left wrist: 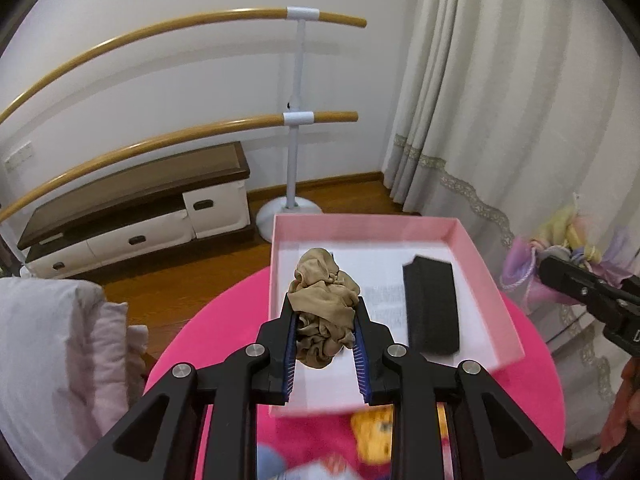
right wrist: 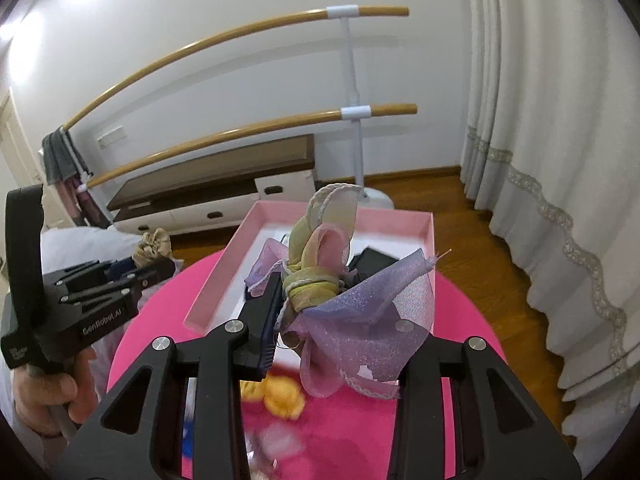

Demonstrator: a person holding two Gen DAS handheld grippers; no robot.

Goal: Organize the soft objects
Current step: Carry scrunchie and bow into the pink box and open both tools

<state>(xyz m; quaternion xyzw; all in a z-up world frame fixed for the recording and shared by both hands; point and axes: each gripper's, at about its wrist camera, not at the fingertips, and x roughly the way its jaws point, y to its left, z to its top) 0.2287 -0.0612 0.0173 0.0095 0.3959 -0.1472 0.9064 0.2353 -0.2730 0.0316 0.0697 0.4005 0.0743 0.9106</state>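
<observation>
My left gripper [left wrist: 325, 304] is shut on a crumpled beige stocking [left wrist: 325, 312] and holds it above the near left part of an open pink box [left wrist: 486, 276]. A black foam block [left wrist: 432, 304] lies in the box on white paper. My right gripper [right wrist: 316, 280] is shut on a pastel purple, pink and yellow organza bow [right wrist: 344, 308], held above the box's [right wrist: 224, 268] near edge. The right gripper with the bow [left wrist: 560, 256] shows at the right edge of the left wrist view. The left gripper with the stocking [right wrist: 152, 246] shows at the left of the right wrist view.
The box sits on a round hot-pink table [left wrist: 224, 320] with a cartoon print [left wrist: 376, 432] near me. A ballet barre stand [left wrist: 294, 120], a low drawer cabinet [left wrist: 136, 208], curtains [left wrist: 500, 100] and a pale cushion [left wrist: 52, 360] surround it.
</observation>
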